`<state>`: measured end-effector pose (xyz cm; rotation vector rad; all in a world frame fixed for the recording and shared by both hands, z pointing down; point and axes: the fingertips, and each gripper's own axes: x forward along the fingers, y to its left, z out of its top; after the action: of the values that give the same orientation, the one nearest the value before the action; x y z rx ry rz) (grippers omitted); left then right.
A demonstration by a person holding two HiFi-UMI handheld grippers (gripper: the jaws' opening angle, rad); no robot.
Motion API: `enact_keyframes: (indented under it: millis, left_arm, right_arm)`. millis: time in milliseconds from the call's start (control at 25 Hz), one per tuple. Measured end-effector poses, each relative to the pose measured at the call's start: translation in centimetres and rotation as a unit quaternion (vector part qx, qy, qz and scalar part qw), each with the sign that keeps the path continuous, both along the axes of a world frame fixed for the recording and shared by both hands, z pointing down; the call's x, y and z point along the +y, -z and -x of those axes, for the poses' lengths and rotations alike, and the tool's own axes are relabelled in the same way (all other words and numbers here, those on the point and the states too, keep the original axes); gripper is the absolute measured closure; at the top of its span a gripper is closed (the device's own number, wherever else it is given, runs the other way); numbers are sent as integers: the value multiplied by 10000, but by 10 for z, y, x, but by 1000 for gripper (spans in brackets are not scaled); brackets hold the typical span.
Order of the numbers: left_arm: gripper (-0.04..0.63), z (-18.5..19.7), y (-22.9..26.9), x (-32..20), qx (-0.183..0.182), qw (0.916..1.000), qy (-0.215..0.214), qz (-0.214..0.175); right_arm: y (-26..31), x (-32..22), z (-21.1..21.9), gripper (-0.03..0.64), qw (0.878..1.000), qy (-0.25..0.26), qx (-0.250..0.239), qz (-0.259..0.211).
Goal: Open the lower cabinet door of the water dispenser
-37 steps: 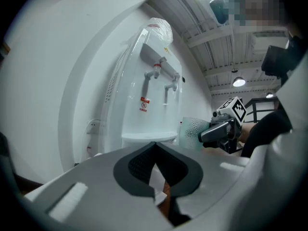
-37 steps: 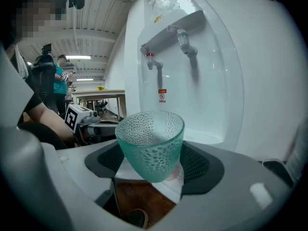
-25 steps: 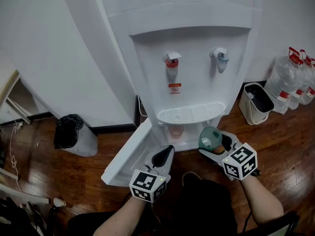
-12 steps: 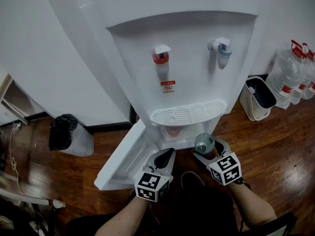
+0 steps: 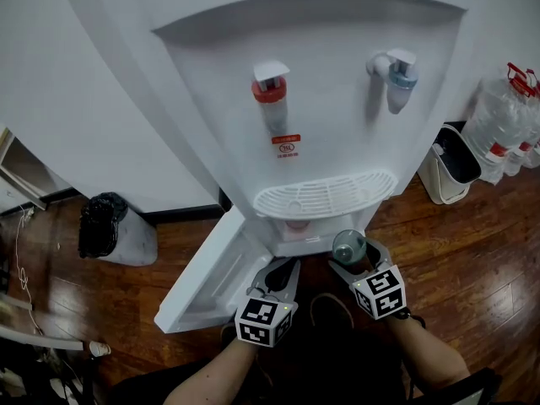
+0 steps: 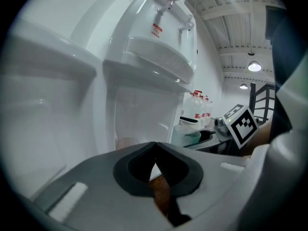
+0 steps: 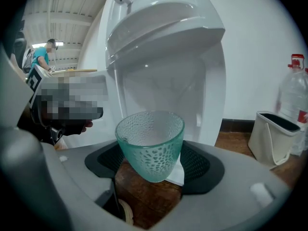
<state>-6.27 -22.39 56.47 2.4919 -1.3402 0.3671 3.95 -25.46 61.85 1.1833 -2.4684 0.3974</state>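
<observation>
Low on the water dispenser (image 5: pixel 321 99), the cabinet door (image 5: pixel 207 272) stands open, so that job looks done. Both grippers have come lower: left gripper (image 5: pixel 283 270) closed tight and empty, right gripper (image 5: pixel 354 253) holding a green cup (image 5: pixel 347 245).

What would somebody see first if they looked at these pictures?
The big white water dispenser fills the middle, with a red tap and a blue tap. In front of it, the right gripper holds a bumpy green glass cup, and the lower door hangs open on the left.
</observation>
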Motion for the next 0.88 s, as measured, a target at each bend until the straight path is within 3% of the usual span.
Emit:
enact_keyframes:
  millis: [320, 720, 880]
  left_arm:
    - [594, 0, -25, -8, 125, 9993, 196, 295]
    - [594, 6, -54, -20, -73, 9978, 481, 439]
    - [594, 3, -66, -20, -183, 9976, 367, 556]
  right_arm:
    - [-34, -15, 1, 252, 9995, -234, 30, 229]
    - [-61, -47, 5, 252, 9975, -664, 199, 134]
    - [-72, -55, 10, 252, 9968, -744, 101, 258]
